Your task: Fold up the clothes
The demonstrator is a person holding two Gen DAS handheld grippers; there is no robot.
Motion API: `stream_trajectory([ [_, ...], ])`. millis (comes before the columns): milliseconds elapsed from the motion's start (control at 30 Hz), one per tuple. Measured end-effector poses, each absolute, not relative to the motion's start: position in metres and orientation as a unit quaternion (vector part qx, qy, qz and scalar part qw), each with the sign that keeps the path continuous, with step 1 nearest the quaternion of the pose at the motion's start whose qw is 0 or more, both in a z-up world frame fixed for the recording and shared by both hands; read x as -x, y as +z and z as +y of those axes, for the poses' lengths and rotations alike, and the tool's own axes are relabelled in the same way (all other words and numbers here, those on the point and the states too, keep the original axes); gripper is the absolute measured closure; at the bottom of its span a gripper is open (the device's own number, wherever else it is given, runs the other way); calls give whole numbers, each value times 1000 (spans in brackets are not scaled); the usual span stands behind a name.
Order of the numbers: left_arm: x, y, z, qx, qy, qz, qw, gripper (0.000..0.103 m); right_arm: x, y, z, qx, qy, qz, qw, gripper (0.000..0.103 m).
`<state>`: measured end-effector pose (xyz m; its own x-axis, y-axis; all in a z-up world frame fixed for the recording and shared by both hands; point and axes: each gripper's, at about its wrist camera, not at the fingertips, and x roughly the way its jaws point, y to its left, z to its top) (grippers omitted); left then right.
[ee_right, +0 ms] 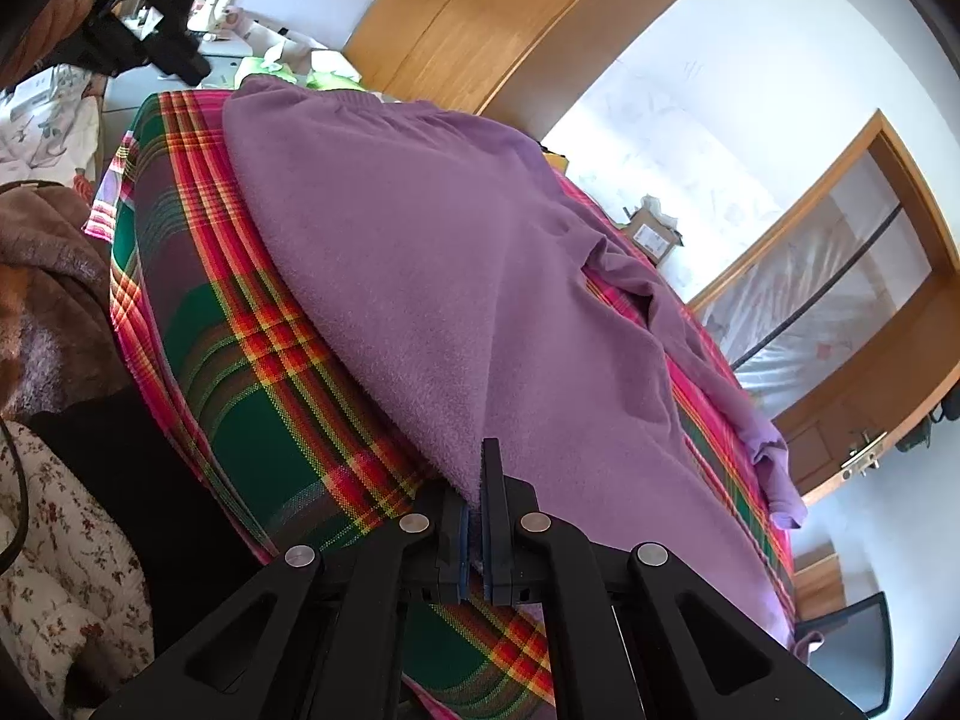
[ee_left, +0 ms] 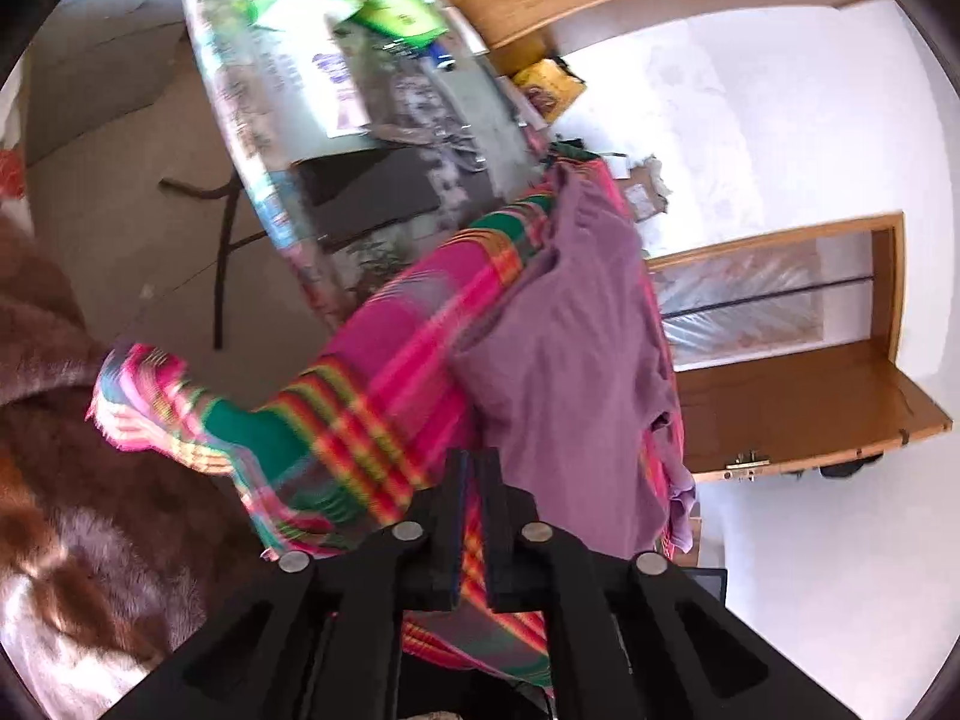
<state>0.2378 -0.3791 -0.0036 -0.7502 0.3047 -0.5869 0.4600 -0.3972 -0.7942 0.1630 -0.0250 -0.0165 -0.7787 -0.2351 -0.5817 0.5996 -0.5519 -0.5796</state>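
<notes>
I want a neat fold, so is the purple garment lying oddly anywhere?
Yes. The purple fleece garment is bunched into folds at its far right edge, spilling past the plaid cloth. The right gripper pinches its near corner.

Fuzzy matt purple fleece garment (ee_right: 456, 276) lies on woven plaid cloth (ee_right: 252, 396).

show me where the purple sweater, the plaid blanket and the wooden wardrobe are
purple sweater (ee_right: 432, 252): right wrist view, middle of its flat body.
plaid blanket (ee_right: 240, 396): right wrist view, green square left of the sweater.
wooden wardrobe (ee_right: 480, 6): right wrist view, on its door panel.
</notes>
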Motion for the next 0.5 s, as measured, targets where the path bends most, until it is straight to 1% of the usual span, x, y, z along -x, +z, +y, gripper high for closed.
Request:
stream_trajectory([
  [67, -231, 0, -377, -348, -763, 542, 54, 85, -162, -17, -24, -225, -852, 405, 245, 100],
  [133, -221, 1, -377, -351, -763, 540, 55, 83, -162, -16, -24, -225, -852, 404, 244, 100],
  [200, -211, 2, -375, -357, -767, 530, 55, 77, -162, -16, -24, -225, -852, 404, 244, 100],
  [333, -193, -7, -376, -382, -754, 530, 62, 76, -163, -16, -24, -226, -853, 402, 243, 100],
  [433, -186, -15, -380, -379, -736, 557, 63, 77, -163, -16, -24, -226, -855, 398, 244, 100],
  [467, -186, -14, -380, -378, -736, 558, 66, 80, -163, -16, -24, -226, -856, 397, 244, 100],
  [500, -186, -14, -379, -376, -736, 558, 70, 93, -163, -16, -23, -226, -856, 397, 244, 100],
])
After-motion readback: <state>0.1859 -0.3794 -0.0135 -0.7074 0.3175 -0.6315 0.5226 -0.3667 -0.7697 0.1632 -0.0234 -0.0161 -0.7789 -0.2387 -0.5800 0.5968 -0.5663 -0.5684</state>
